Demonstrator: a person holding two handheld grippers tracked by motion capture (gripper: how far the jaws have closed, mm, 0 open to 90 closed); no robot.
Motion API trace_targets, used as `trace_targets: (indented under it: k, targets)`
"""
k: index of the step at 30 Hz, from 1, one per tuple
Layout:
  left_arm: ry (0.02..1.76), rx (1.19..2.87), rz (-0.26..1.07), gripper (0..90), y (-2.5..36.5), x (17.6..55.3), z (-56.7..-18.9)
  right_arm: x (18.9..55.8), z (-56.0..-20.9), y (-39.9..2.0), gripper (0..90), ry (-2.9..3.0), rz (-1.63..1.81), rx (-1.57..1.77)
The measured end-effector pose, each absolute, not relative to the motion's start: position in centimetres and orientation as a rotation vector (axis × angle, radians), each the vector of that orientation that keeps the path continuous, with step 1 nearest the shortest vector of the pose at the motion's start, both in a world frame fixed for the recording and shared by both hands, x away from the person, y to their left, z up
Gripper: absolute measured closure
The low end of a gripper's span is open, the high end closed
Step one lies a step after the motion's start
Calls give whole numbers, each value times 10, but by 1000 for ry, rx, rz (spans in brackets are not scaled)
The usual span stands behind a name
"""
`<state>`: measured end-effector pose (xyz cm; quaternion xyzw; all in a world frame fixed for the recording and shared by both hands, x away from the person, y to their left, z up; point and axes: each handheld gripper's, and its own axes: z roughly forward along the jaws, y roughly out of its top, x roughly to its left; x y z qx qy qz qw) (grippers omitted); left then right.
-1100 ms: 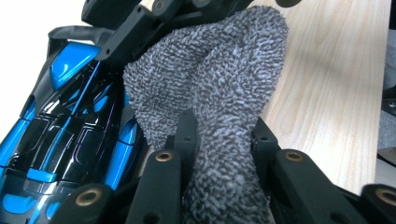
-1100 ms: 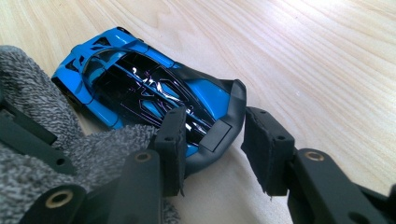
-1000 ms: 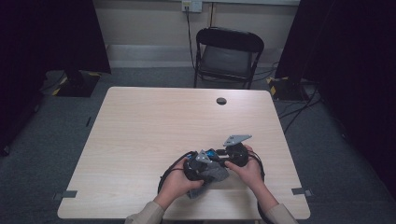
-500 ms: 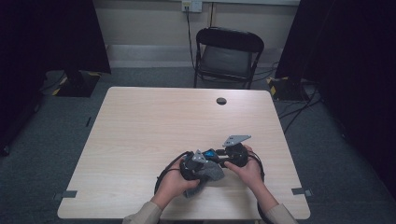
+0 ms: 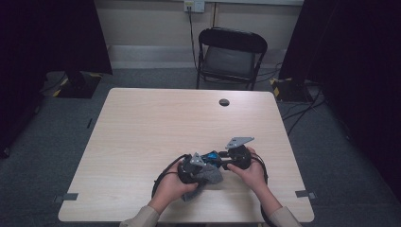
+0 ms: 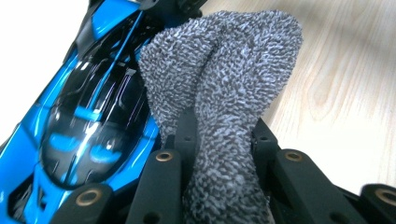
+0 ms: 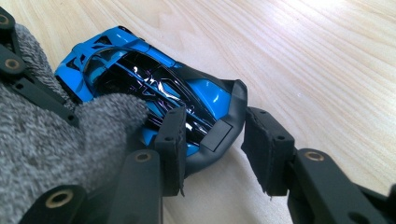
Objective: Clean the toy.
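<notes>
Grey cloth: one piece of nubbly, looped terry-like fabric [image 6: 224,93], soft and bunched into a fold; it rises between the left claw's jaws and drapes against the car's roof.
Blue car: one toy car [image 7: 159,98], glossy hard plastic with a black glazed canopy and matt black lower trim, low and wedge-shaped; it lies on the tabletop near the front edge, between the two hands.
Left claw: [image 6: 224,149] closed tight on the grey cloth, the black jaws pinching the fabric from both sides.
Right claw: [image 7: 212,149] partly closed, one matt black pad against the car's side by the canopy; the other pad stands just off the car's black end, and whether it touches I cannot tell.
Claws, count: two, each with two flat black jaws studded with brass-coloured rivets.
Hands: two, in pale sleeves; left hand [image 5: 172,184] and right hand [image 5: 253,172] close together in the high view.
Tabletop: [image 5: 156,123] one pale wood-grain laminate slab, rectangular with rounded corners, one small dark round hole [image 5: 224,102] near the far edge.
Chair: one black folding chair [image 5: 231,52] behind the tabletop.
</notes>
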<state>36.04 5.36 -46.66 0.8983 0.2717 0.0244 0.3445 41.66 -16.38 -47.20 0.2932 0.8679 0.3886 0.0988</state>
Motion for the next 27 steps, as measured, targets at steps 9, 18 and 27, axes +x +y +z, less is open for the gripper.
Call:
trace_targets:
  k: [9,18,27]
  targets:
    - [718,2337,78,717,67,354,-466,416,-472,-160,594,2572,1149,860]
    - [719,2344,81,717,78,352,-464,417,-472,-161,595,2573,1149,860]
    - [725,2350,91,717,86,347,-464,417,-472,-161,596,2573,1150,863]
